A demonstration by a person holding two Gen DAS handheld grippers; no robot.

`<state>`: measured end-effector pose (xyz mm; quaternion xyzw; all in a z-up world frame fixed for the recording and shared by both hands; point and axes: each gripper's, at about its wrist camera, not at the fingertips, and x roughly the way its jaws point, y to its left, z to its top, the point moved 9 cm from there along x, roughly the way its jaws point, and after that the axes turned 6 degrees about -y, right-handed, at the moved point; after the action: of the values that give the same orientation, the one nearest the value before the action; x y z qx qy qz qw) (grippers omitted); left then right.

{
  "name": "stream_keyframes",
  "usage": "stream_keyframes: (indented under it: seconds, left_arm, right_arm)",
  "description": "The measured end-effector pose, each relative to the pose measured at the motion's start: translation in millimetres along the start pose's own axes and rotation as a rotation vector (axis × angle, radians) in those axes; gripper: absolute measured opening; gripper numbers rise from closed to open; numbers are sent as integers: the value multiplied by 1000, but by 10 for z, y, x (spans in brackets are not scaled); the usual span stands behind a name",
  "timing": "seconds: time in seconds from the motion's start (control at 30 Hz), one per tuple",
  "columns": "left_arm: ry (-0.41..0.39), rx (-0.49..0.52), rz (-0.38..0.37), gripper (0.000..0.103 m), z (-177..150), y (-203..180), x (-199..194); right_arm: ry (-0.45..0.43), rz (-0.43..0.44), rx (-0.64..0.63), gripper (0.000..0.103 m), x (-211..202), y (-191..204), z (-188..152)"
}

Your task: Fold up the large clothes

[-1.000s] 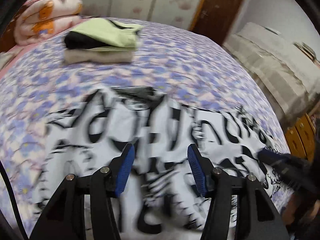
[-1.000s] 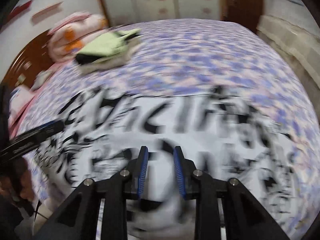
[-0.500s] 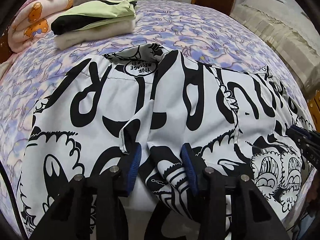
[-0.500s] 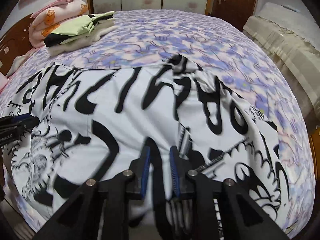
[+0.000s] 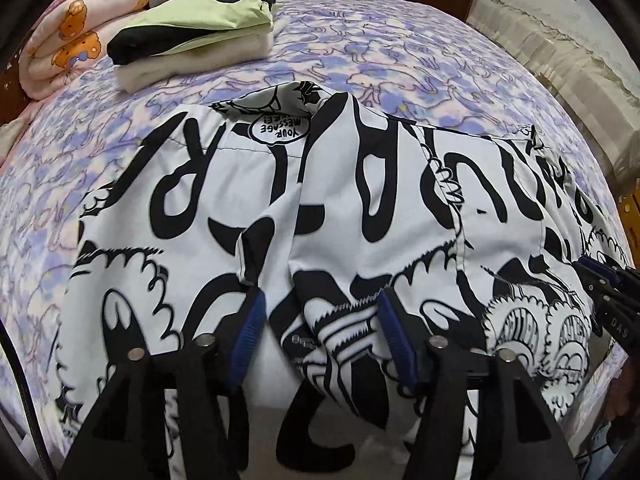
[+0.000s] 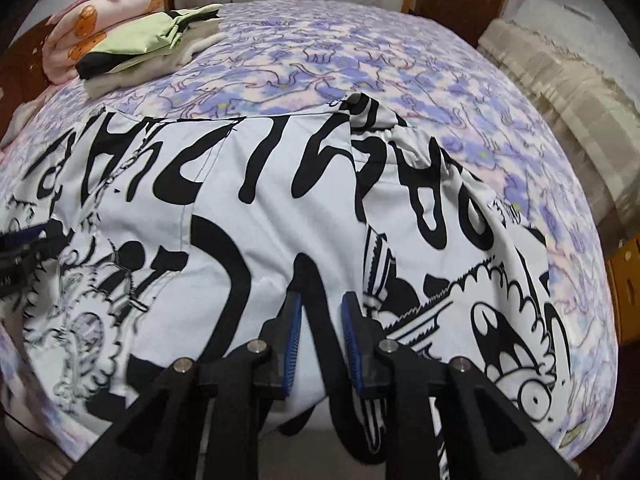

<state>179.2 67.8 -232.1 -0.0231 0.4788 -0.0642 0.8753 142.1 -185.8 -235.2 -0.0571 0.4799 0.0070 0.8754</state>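
- Since the last frame both wrist views pushed in closer; shirt [image 5: 224, 216] lies flat now, spread on bed [image 5: 400, 60], hem over near edge.
- Folded stack [image 5: 192, 44] sits far left by pink blanket [image 5: 68, 48].
- Left gripper [image 5: 320, 332]: fingers wide, fabric between them, not pinched.
- Right gripper [image 6: 320, 336]: fingers narrow, pinching a hem fold.

Black-and-white printed shirt [image 5: 360, 208] spread on bed [image 5: 400, 60], left claw [image 5: 320, 328] open – over hem

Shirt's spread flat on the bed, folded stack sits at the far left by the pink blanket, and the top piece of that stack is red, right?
Not red: the top piece of the folded stack is light green, as the left wrist view shows. The shirt lies spread on the bed, stack beside the pink blanket.
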Motion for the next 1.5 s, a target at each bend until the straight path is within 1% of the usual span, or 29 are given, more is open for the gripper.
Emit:
stream_keyframes:
  seconds: [0.13, 0.23, 0.3, 0.43, 0.57, 0.77, 0.83, 0.9, 1.03, 1.13, 1.27, 1.37, 1.43, 1.5]
  left_arm:
    - [5, -10, -12, 61, -36, 15, -187]
    - [-5, -1, -1, 61, -51, 41, -397]
    - [-17, 1, 4, 61, -59, 57, -526]
    - [-31, -13, 1, 61, -108, 105, -795]
    - [-39, -30, -20, 62, -190, 153, -1054]
    - [-59, -60, -27, 63, -334, 252, -1350]
    - [-64, -72, -38, 64, -404, 288, -1429]
    - [-62, -91, -51, 69, -477, 328, -1462]
    - [-52, -140, -93, 69, -680, 401, -1438]
    - [-36, -195, -159, 69, -863, 460, -1336]
    - [-36, -283, -241, 69, -1059, 565, -1173]
    - [-51, -365, -281, 69, -1180, 694, -1026]
    - [-71, -418, -303, 69, -1239, 795, -922]
    - [-94, -469, -341, 69, -1266, 859, -850]
  right_arm:
    - [59, -7, 55, 21, -137, 11, 12]
    - [106, -5, 109, 21, -269, 26, -27]
    - [111, 2, 138, 21, -394, 51, -47]
    - [85, 15, 161, 21, -663, 129, -78]
    - [43, 16, 153, 21, -880, 254, -124]
    - [10, 35, 133, 21, -1045, 432, -199]
    - [-9, 39, 122, 21, -1105, 500, -210]
    - [-34, 41, 107, 21, -1163, 562, -206]
    - [-98, 45, 76, 21, -1258, 671, -157]
    - [-154, 40, 70, 21, -1312, 745, -102]
    - [-237, 30, 73, 21, -1350, 809, -6]
    - [-270, 33, 78, 21, -1343, 856, 50]
    - [-278, 40, 80, 21, -1326, 886, 81]
    - [-279, 45, 82, 21, -1293, 911, 109]
